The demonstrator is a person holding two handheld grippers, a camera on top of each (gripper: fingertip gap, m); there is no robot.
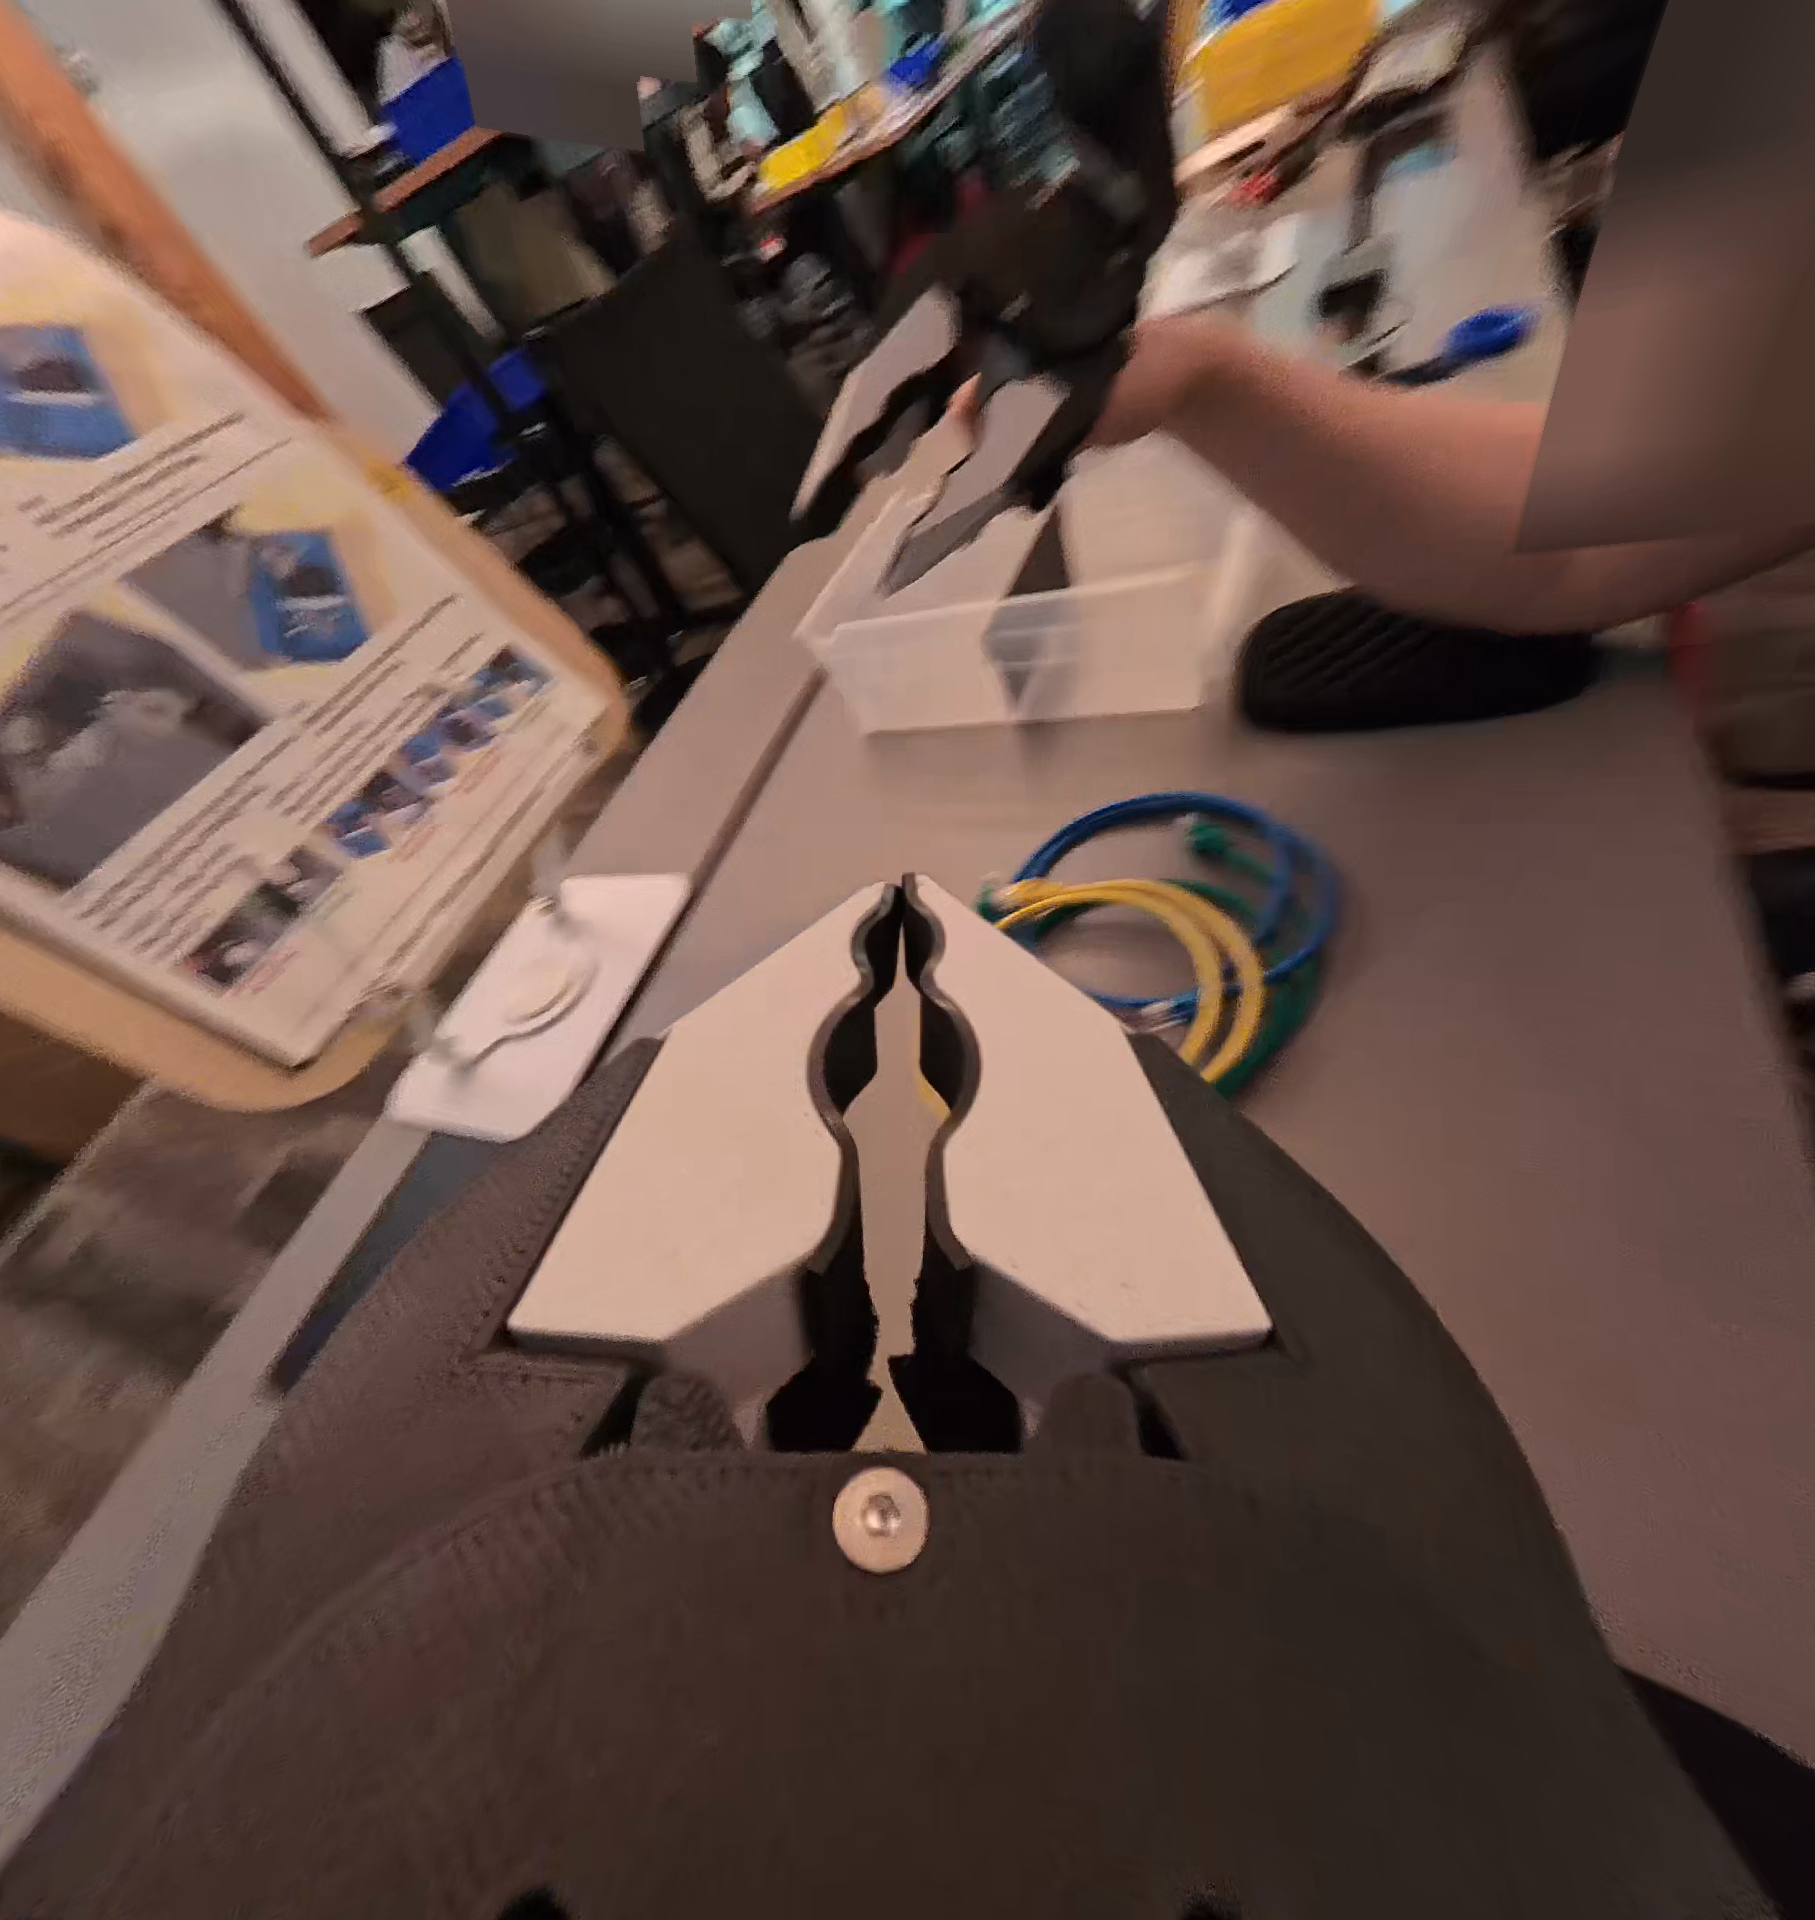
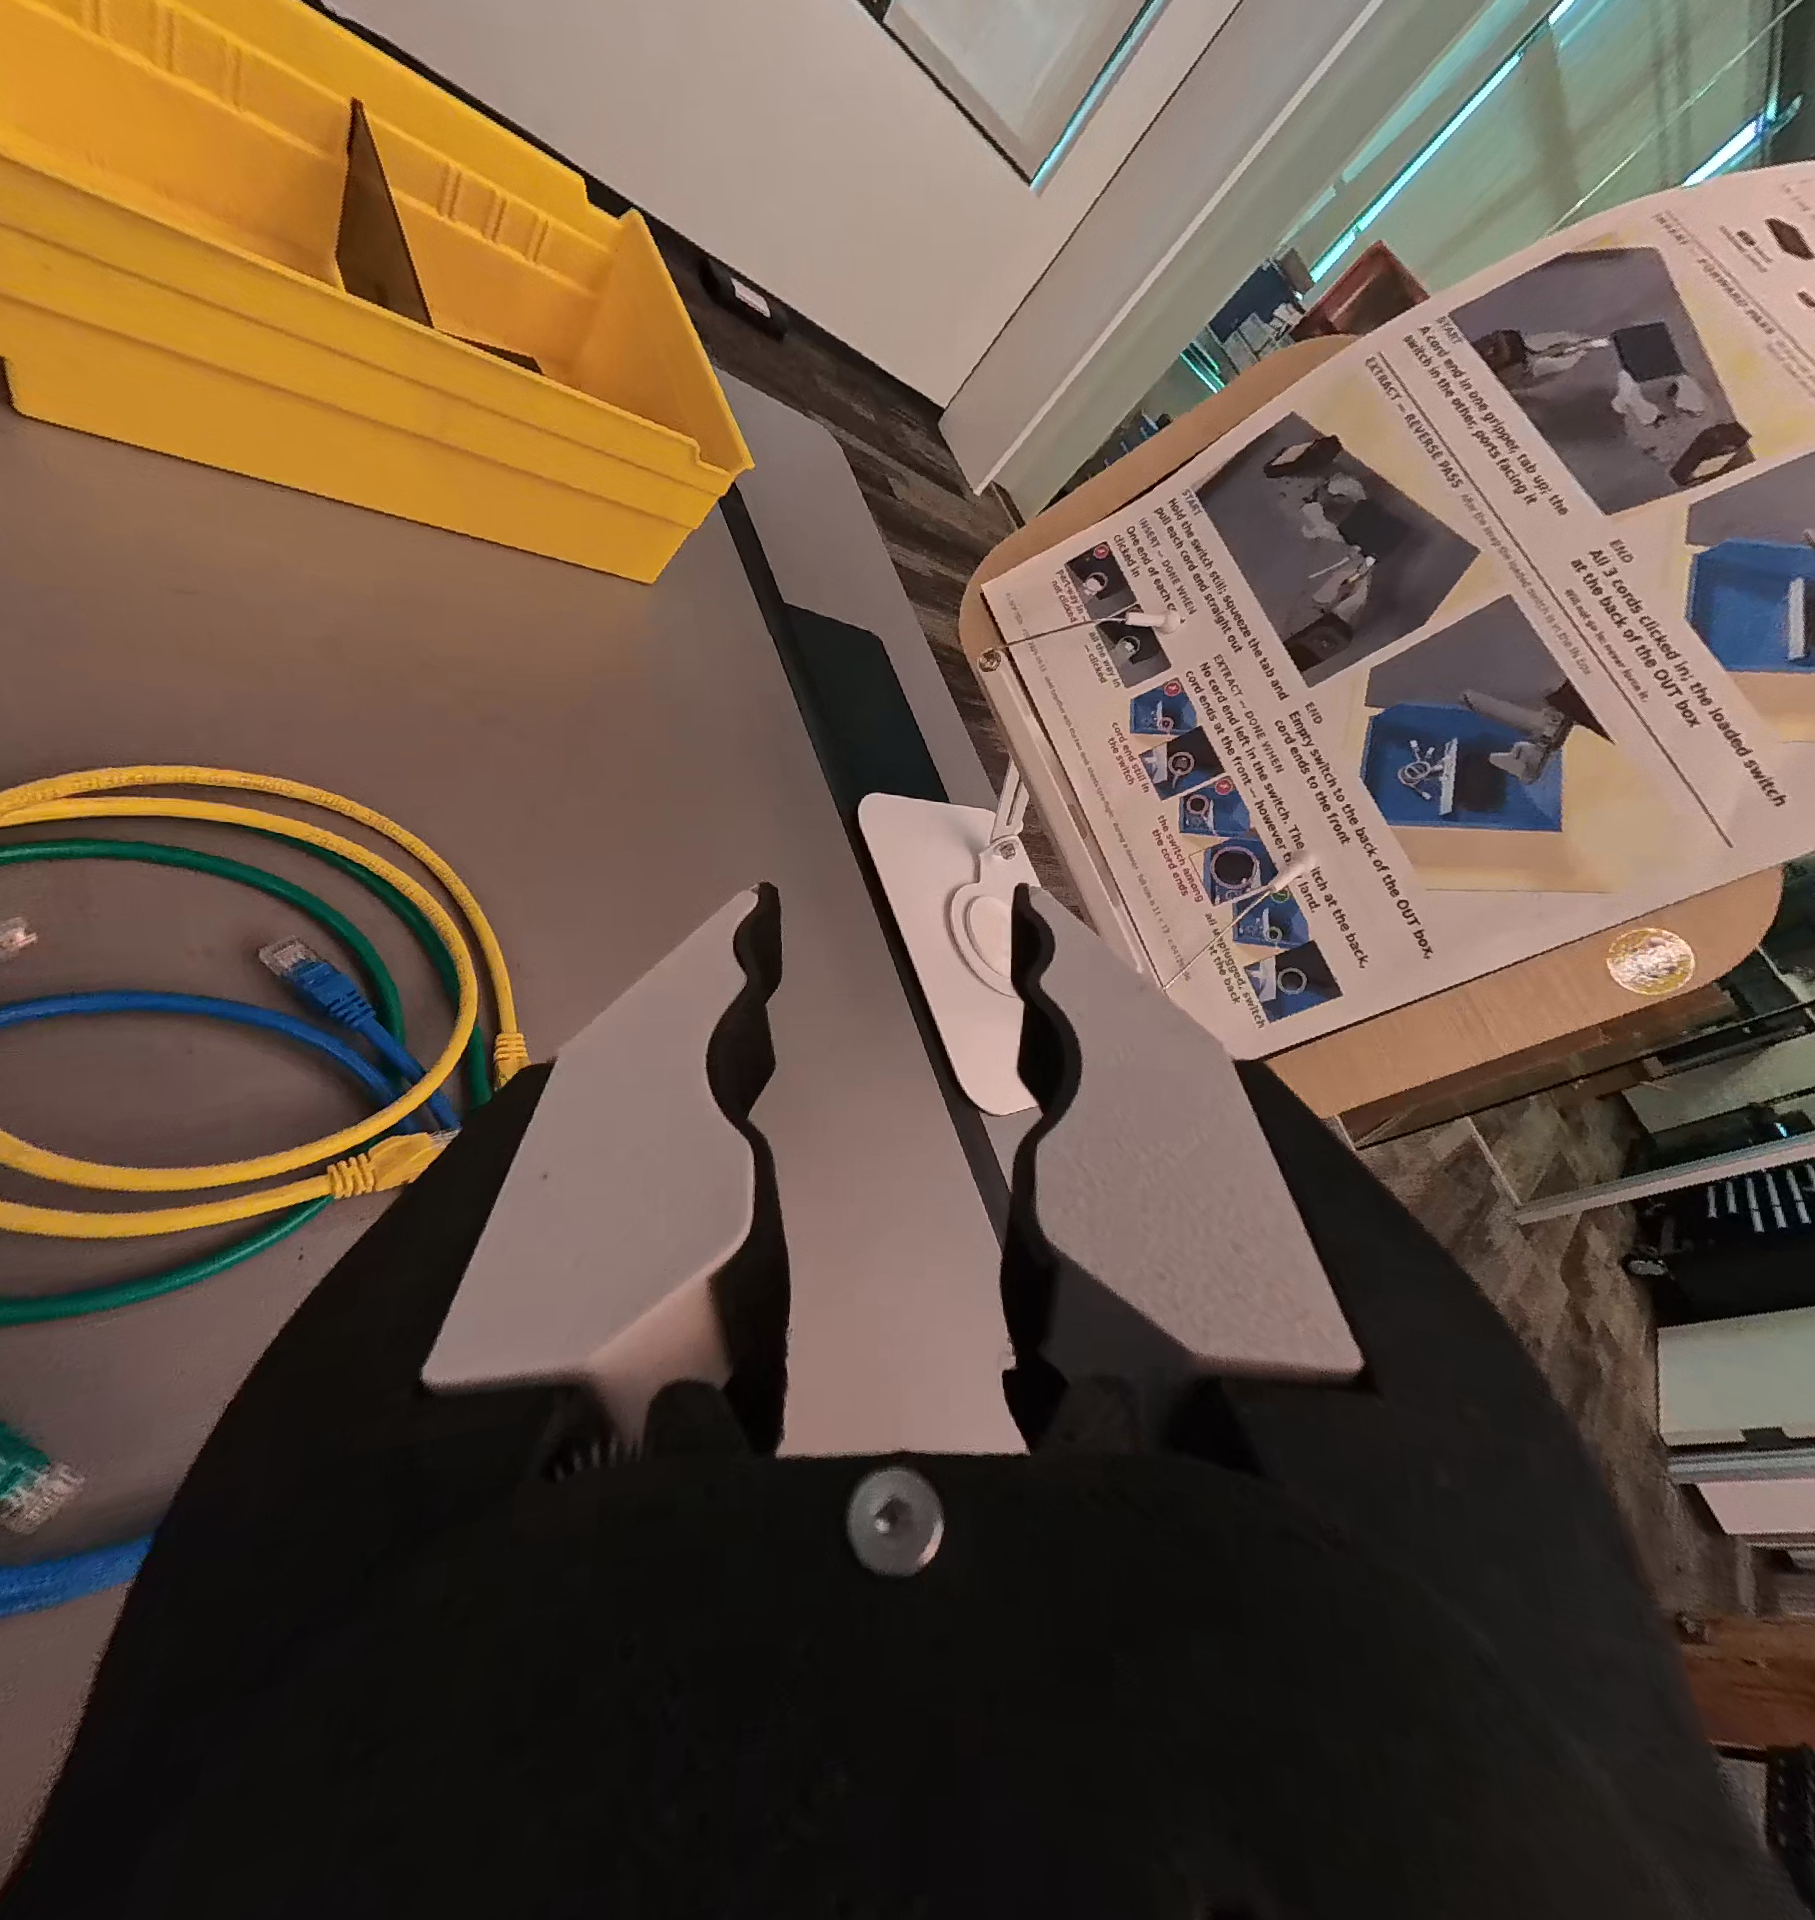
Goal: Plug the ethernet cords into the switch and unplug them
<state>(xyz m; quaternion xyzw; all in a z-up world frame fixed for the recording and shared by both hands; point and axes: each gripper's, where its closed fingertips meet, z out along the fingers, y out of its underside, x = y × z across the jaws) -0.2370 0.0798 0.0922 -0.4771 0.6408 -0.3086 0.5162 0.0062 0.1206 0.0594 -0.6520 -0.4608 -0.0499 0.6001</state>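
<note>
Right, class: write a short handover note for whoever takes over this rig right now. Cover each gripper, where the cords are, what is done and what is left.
Left gripper: shut, empty, above the table near the cords.
Right gripper: open, empty, over the table edge.
Yellow cord, green cord and blue cord lie loosely coiled together on the grey table, all visible plugs free.
Yellow bin sits beyond them.
The switch is not visible in either view.
Done: nothing plugged in now.
Left: find the switch, then do the plugging and unplugging.
</note>
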